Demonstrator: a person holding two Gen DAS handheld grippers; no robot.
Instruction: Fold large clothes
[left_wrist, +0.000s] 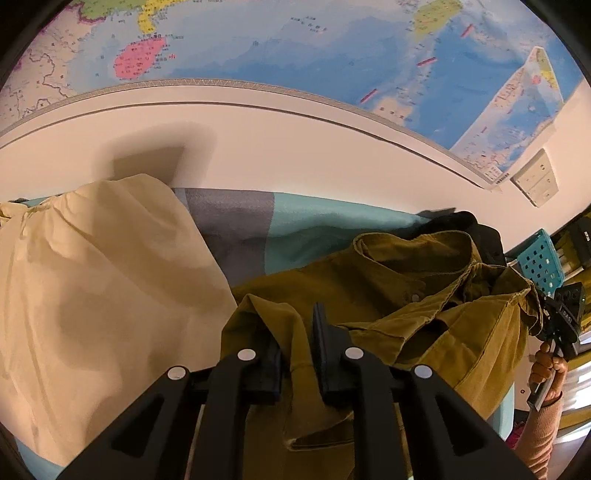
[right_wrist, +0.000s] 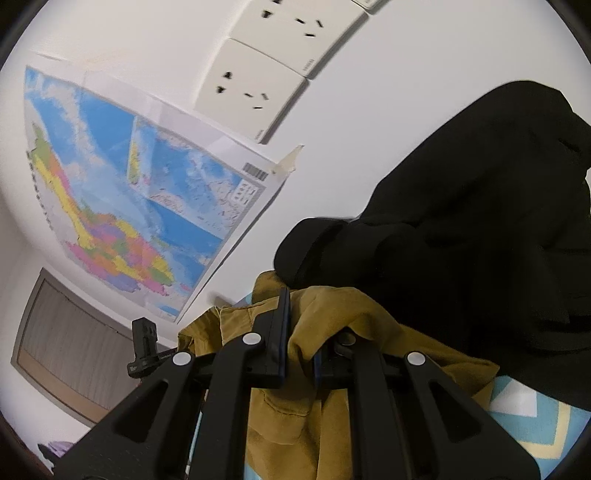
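Note:
An olive-mustard corduroy shirt (left_wrist: 388, 295) lies crumpled on a bed, collar and a snap button showing. My left gripper (left_wrist: 297, 332) is shut on a fold of it, and cloth fills the narrow gap and drapes over the left finger (left_wrist: 271, 354). In the right wrist view the same shirt (right_wrist: 332, 314) bunches over my right gripper (right_wrist: 301, 332), whose jaws are closed on the fabric. That right gripper (left_wrist: 546, 302) also shows at the right edge of the left wrist view, gripping the shirt's far edge, held by a hand in a pink sleeve (left_wrist: 543, 424).
A black garment (right_wrist: 461, 240) is heaped beside the shirt. A cream cloth (left_wrist: 92, 277) covers the bed's left side over a teal and grey sheet (left_wrist: 314, 229). A map (left_wrist: 295, 44) and wall sockets (right_wrist: 255, 85) are on the wall. A blue basket (left_wrist: 541, 264) stands at the right.

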